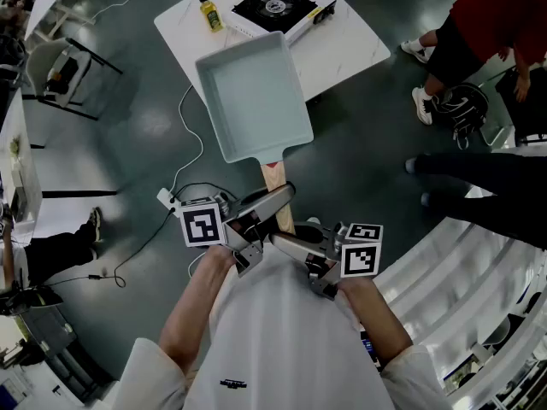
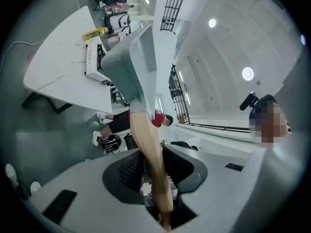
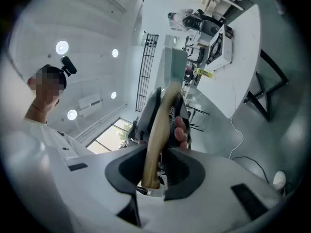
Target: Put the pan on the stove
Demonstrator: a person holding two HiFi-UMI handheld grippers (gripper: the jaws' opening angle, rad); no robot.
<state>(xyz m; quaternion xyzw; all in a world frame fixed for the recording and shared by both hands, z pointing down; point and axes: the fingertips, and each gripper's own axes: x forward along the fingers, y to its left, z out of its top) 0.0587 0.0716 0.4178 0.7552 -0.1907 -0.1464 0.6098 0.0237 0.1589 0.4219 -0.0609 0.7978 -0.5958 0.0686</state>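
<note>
Left gripper: level, jaws pinching the wooden handle.
Right gripper: level, jaws pinching the end of the same handle.
Pan: one, held in the air, not on the stove.
Stove: one, on the desk.
Bottle: one, yellow, beside the stove.

A large open hall, fitted out as a test lab, is shown. A camping stove and a bottle are set on a plain white table on a bare grey floor. A cable is trailed across it. Round lights are recessed in a high ceiling, and a bystander is seen nearby.
</note>
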